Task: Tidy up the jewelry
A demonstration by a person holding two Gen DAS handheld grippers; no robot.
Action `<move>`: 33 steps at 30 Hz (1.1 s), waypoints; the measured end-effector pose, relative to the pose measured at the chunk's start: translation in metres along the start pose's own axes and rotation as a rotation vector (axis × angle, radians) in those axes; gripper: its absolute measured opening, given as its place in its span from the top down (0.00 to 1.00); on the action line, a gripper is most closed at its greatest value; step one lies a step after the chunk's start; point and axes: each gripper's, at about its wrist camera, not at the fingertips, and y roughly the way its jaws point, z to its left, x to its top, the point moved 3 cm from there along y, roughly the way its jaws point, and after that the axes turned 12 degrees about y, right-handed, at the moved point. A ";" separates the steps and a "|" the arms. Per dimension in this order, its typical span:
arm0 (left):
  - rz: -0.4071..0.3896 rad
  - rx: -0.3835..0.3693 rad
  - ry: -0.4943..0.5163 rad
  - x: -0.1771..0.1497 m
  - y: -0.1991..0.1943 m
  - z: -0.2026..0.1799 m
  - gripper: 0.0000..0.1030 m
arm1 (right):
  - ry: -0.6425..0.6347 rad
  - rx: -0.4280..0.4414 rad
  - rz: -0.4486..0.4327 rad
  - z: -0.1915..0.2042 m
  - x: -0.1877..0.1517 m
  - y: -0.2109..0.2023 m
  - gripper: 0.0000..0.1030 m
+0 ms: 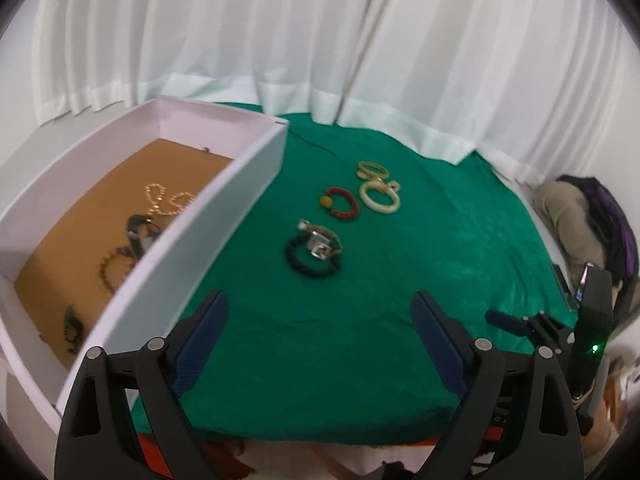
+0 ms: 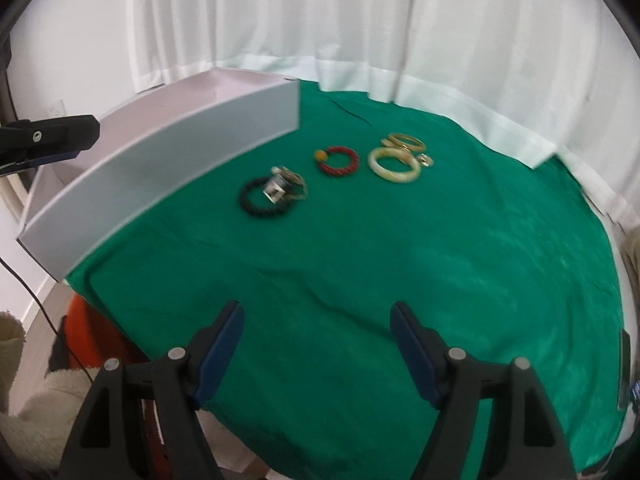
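Observation:
On the green cloth [image 1: 360, 320] lie a black bead bracelet [image 1: 310, 258] with a silver watch [image 1: 320, 242] on it, a red bead bracelet [image 1: 340, 202], a cream bangle [image 1: 380, 198] and gold rings [image 1: 374, 170]. They also show in the right wrist view: black bracelet [image 2: 264, 196], red bracelet [image 2: 338, 160], cream bangle [image 2: 394, 166], gold rings [image 2: 406, 142]. A white box [image 1: 224, 216] at left holds a gold chain [image 1: 166, 200] and dark pieces. My left gripper [image 1: 320, 316] is open and empty, near the cloth's front. My right gripper [image 2: 318, 328] is open and empty.
White curtains [image 1: 320, 40] hang behind the table. The right gripper's body [image 1: 560, 328] shows at the right edge of the left wrist view. The left gripper's finger [image 2: 48, 136] shows at far left of the right wrist view, beside the white box [image 2: 180, 160]. A seated person [image 1: 580, 216] is at far right.

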 end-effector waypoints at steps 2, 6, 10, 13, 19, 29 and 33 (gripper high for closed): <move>0.004 -0.002 0.016 -0.001 0.000 -0.007 0.10 | 0.020 -0.003 -0.002 -0.004 -0.003 -0.003 0.25; 0.004 0.011 0.041 -0.003 -0.001 -0.014 0.09 | 0.027 -0.017 -0.023 -0.005 -0.002 -0.011 0.22; 0.018 0.016 0.027 -0.006 0.004 -0.012 0.08 | 0.011 -0.027 -0.034 -0.002 -0.001 -0.017 0.22; 0.026 0.026 0.013 -0.008 0.006 -0.008 0.08 | 0.001 -0.024 -0.027 0.002 -0.002 -0.016 0.22; 0.020 0.033 -0.005 -0.005 0.006 0.001 0.08 | 0.001 -0.024 -0.002 0.004 -0.008 -0.013 0.22; 0.020 0.004 0.010 0.000 0.016 -0.004 0.08 | 0.043 -0.067 0.014 -0.007 -0.016 -0.015 0.22; 0.023 -0.001 0.023 -0.002 0.016 -0.009 0.08 | 0.055 -0.073 0.014 -0.011 -0.018 -0.016 0.22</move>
